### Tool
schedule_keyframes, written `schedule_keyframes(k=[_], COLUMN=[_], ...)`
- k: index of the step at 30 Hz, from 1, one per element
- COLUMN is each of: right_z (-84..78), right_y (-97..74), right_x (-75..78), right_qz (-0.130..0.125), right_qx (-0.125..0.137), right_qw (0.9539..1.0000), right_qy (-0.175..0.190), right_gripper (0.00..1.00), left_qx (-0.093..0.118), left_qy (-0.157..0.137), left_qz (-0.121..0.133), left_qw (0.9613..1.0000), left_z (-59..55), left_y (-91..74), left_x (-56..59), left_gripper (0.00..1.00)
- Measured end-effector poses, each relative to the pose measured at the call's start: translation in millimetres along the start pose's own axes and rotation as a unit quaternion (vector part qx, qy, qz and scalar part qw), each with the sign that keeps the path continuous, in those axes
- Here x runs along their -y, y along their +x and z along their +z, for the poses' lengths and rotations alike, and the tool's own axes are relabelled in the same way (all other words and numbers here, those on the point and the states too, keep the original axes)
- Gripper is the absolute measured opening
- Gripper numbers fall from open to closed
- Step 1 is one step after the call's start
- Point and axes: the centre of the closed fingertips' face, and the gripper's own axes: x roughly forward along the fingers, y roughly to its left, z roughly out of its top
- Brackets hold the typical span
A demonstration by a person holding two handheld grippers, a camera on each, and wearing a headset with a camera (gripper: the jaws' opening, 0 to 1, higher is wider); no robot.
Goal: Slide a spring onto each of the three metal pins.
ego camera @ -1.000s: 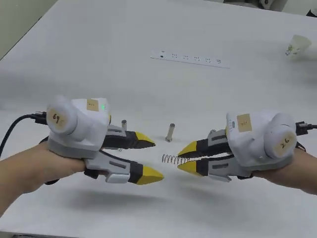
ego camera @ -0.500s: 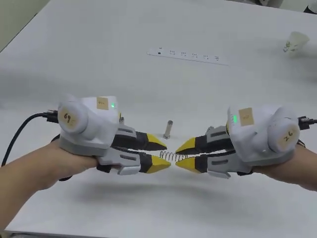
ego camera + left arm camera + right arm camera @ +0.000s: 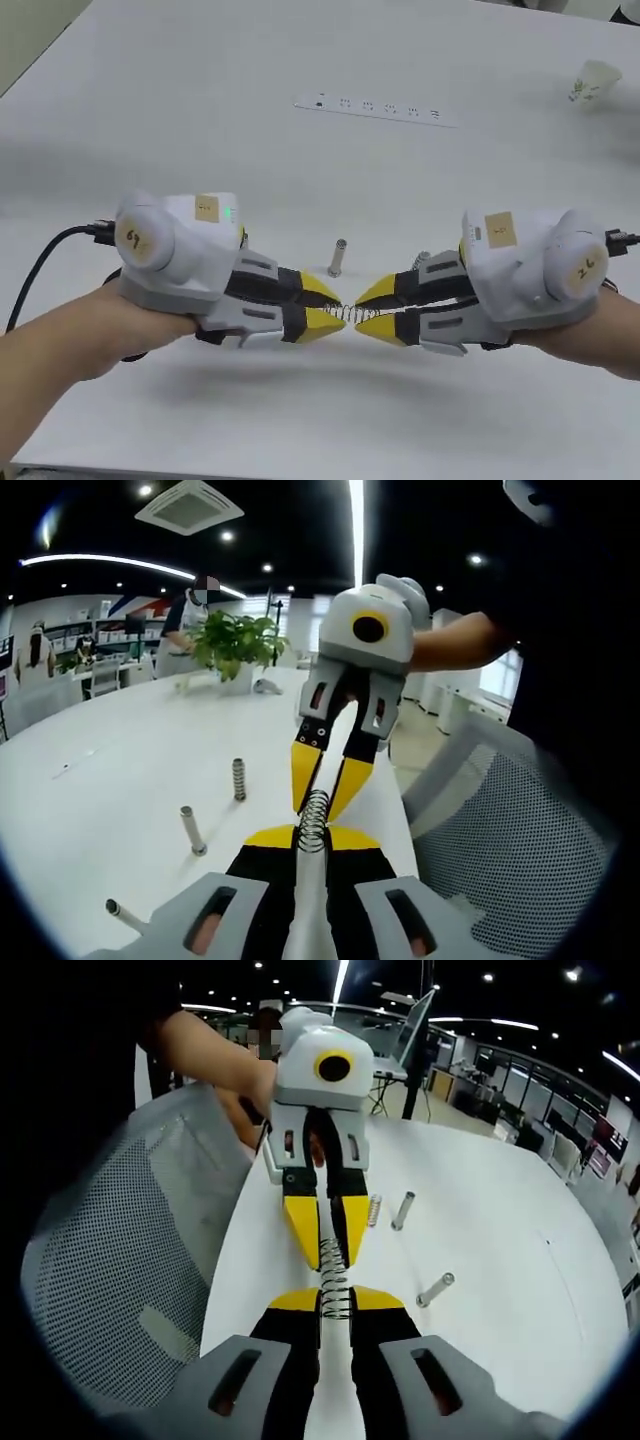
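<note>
As the left gripper (image 3: 335, 308) and the right gripper (image 3: 362, 312) meet tip to tip above the white table (image 3: 200, 120), each has its jaws narrowed onto one end of the spring (image 3: 348, 314), which bridges the small gap between them. Just beyond the tips, a bare pin (image 3: 337, 257) stands upright. In the left gripper view, a spring-wrapped pin (image 3: 239, 779) stands farther ahead, left of the jaws.

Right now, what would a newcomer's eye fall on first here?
Mid-frame in the head view, the left hand-held gripper and right hand-held gripper meet tip to tip, each pinching one end of a spring. Just behind them a bare metal pin stands upright on the table.
</note>
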Motion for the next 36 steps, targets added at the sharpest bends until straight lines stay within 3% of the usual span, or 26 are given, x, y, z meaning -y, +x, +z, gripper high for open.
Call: schedule_keyframes(k=[27,30,36], right_z=[1.7,-4.5,-4.2], right_y=[-3.3,-3.9,-5.8], right_x=[-4.2,-5.3,-5.4], right_qz=[0.0,0.003,0.0], right_qx=[0.017,0.002,0.011], right_qw=[0.9993,0.9993,0.9992], right_qy=[0.034,0.037,0.038], right_gripper=[0.1,0.11,0.08], left_qx=[0.0,0.001,0.0], left_qy=[-0.007,-0.008,-0.012], left_qz=[-0.021,-0.022,-0.021], left_qw=[0.9998,0.9997,0.9997], left_z=[2.3,3.0,2.3], left_y=[-2.0,-2.7,-5.1], left_x=[4.7,5.2,5.0], left_gripper=[0.01,0.01,0.01])
